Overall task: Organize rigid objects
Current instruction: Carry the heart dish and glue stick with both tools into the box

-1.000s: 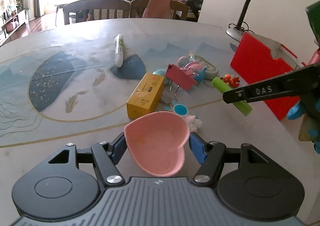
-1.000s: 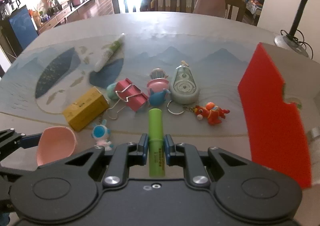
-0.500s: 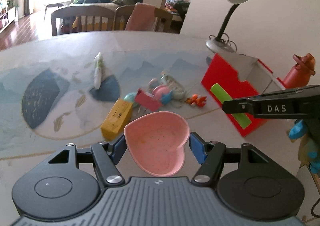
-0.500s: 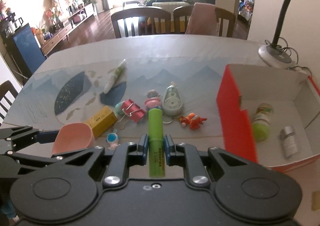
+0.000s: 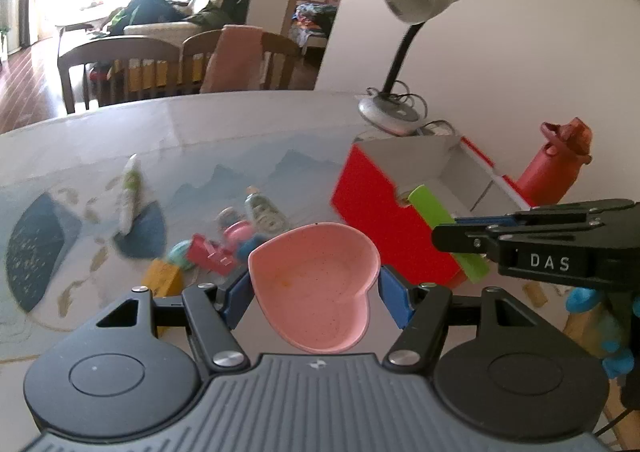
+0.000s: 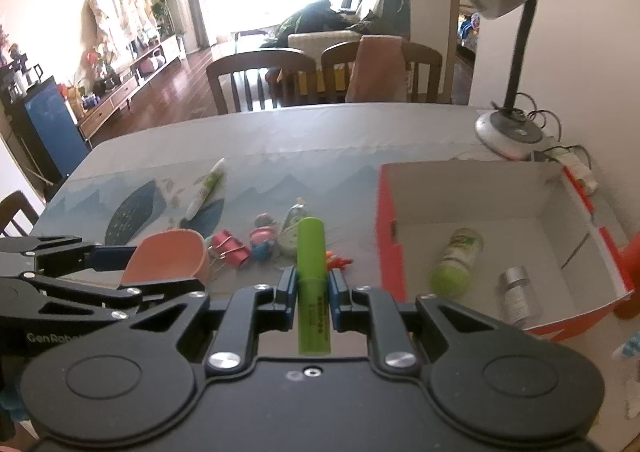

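My left gripper (image 5: 316, 288) is shut on a pink heart-shaped dish (image 5: 316, 284), held high above the table; the dish also shows in the right wrist view (image 6: 168, 256). My right gripper (image 6: 312, 284) is shut on a green highlighter (image 6: 313, 284), which also shows in the left wrist view (image 5: 448, 232), raised just left of the red box (image 6: 386, 236). The box's white inside holds a green-capped bottle (image 6: 456, 260) and a silver cylinder (image 6: 516, 292).
On the table lie a red binder clip (image 6: 230, 248), a pink pig figure (image 6: 264, 232), a tape dispenser (image 6: 292, 228), an orange toy (image 6: 338, 260), a yellow box (image 5: 162, 276) and a white-green tube (image 6: 208, 188). A desk lamp (image 6: 508, 128) and a red bottle (image 5: 556, 164) stand beside the box.
Both grippers have risen and moved right toward the red box, each still holding its object. The box's inside has come into view.
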A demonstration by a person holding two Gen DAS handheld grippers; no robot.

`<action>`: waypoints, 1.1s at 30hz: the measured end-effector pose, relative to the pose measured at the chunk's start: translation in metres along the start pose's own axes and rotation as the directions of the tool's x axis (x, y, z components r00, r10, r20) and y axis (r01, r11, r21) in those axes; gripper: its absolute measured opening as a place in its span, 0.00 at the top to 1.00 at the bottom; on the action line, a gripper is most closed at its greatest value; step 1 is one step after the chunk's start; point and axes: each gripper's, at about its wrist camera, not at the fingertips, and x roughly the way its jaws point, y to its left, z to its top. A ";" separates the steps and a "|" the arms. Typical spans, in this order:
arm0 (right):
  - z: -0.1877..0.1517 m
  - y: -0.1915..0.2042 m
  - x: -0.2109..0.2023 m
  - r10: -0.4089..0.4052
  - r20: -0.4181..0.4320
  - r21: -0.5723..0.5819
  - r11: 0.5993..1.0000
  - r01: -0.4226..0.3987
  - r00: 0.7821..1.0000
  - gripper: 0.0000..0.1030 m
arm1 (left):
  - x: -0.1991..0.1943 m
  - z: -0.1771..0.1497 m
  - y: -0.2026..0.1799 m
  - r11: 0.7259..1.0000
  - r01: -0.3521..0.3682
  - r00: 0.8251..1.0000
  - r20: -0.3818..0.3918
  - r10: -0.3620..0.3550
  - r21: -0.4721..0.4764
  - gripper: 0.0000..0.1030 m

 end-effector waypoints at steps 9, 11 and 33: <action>0.003 -0.057 -0.005 0.006 0.014 0.033 0.999 -0.006 1.000 0.85 | 0.018 0.026 -0.058 0.998 0.009 1.000 0.014 -0.010 0.066 0.35; 0.004 -0.069 -0.005 0.005 0.015 0.039 0.999 -0.006 1.000 0.85 | 0.025 0.031 -0.071 0.997 0.010 1.000 0.011 -0.011 0.079 0.35; 0.001 -0.202 0.039 -0.050 -0.048 0.090 0.994 0.054 0.998 0.85 | 0.136 0.061 -0.162 0.989 -0.012 0.996 -0.085 0.025 0.150 0.35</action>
